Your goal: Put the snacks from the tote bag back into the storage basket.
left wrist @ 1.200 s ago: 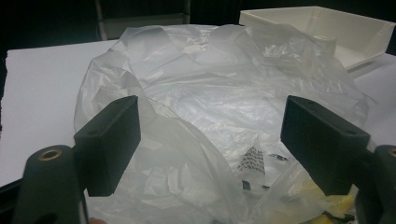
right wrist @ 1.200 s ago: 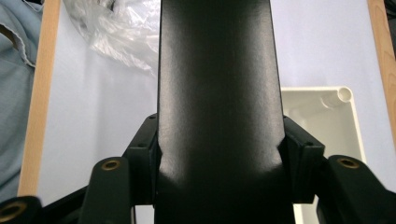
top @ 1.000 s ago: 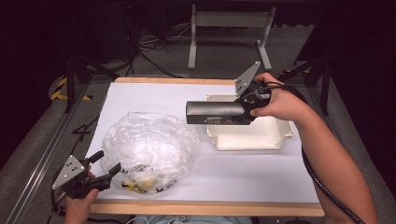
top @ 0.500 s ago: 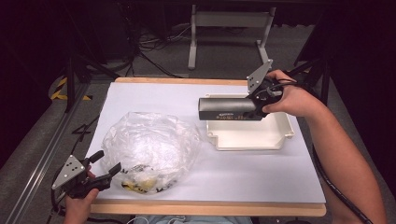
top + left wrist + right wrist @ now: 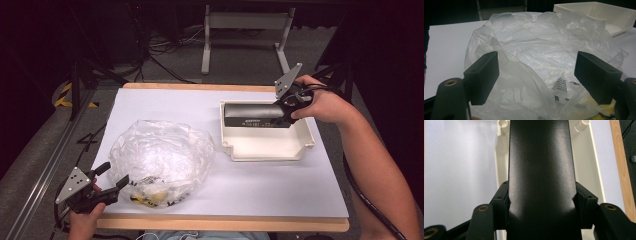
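The black box (image 5: 256, 115) looks like smooth card or plastic with a soft satin sheen. The tray (image 5: 265, 146) is cream moulded plastic, matt. The bag (image 5: 160, 160) is thin, clear, crinkled plastic film. The table (image 5: 280, 190) has a matt white paper-like top with a bare wooden edge

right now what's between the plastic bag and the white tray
Nothing: in the high view a bare strip of white table separates the plastic bag from the white tray.

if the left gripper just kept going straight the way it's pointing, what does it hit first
Most likely the clear plastic bag: the left gripper has its jaws open right at the crumpled film. The white tray lies farther beyond.
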Demonstrator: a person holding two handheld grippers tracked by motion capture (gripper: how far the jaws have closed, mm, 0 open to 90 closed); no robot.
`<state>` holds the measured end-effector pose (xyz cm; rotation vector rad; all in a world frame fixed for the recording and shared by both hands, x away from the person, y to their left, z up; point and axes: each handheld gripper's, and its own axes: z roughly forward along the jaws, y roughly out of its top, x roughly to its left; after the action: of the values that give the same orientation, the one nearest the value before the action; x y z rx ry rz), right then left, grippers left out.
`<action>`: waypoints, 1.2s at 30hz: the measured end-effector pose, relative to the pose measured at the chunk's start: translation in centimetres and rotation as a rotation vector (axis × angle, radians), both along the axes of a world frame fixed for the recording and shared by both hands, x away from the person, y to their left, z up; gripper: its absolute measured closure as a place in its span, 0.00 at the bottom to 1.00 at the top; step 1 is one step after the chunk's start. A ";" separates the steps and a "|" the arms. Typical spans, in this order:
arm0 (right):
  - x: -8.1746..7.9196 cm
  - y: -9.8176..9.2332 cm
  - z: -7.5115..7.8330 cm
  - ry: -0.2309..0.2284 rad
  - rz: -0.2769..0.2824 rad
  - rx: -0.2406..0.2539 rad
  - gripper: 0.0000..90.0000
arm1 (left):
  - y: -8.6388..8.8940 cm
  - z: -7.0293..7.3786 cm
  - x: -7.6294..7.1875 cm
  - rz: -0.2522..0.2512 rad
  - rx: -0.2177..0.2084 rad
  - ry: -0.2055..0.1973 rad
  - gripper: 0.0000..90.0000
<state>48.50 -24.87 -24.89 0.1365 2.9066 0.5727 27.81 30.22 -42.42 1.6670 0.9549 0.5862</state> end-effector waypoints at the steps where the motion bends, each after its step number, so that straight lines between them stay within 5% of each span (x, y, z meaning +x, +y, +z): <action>1: 0.1 -0.2 0.0 -0.001 0.001 -0.003 0.48 | 0.0 0.0 0.0 0.005 -0.002 0.001 0.23; 19: 1.6 -2.6 -2.2 -0.005 0.029 -0.017 0.48 | -0.1 -0.1 0.2 0.009 -0.001 0.011 0.23; 36: 2.6 -3.9 -5.7 0.034 -0.018 -0.043 0.48 | 0.0 -0.1 0.1 0.014 0.009 0.012 0.23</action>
<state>51.12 -28.79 -30.59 0.1689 2.9453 0.5096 27.93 30.22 -42.55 1.6754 0.9745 0.5910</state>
